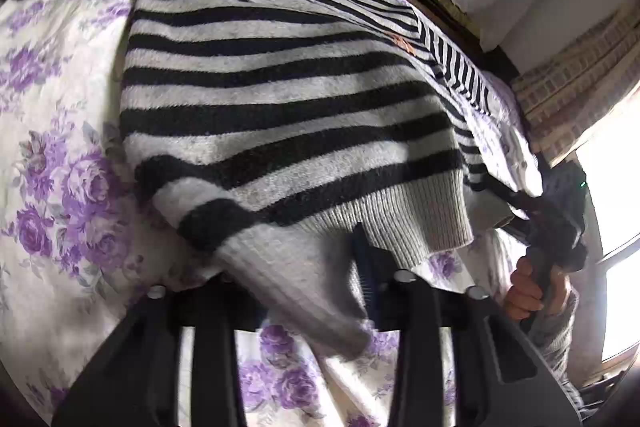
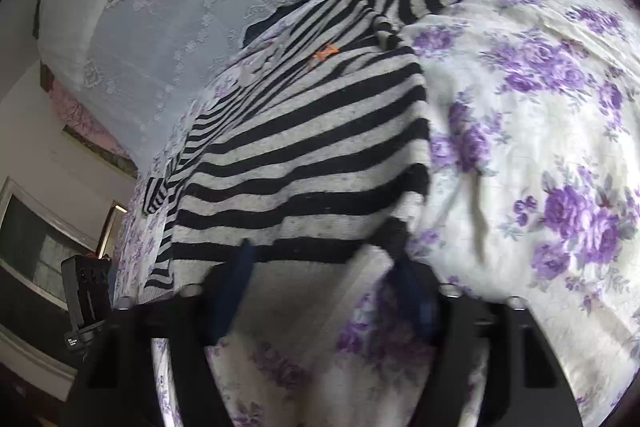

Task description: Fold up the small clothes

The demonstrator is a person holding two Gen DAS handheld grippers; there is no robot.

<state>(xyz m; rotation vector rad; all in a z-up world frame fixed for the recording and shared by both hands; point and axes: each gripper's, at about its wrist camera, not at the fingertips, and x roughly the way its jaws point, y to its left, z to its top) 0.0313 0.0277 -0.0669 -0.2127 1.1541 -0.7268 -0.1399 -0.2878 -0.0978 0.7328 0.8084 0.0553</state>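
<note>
While pinched at its hem, striped sweater (image 1: 280, 99) (both claws) over floral bedsheet (image 1: 60, 147).

Left wrist view: low and close over the bed (image 1: 60, 147), facing along its tool (image 1: 296, 291) up the striped sweater (image 1: 280, 87) from the hem; right tool (image 1: 516, 205) visible at right edge. Right wrist view: equally near, facing up the same sweater (image 2: 304, 155) from the hem's other end, along its own tool (image 2: 320, 283). Shared: sweater body, orange mark, floral bedsheet (image 2: 540, 147), lace curtain (image 2: 180, 7).
</note>
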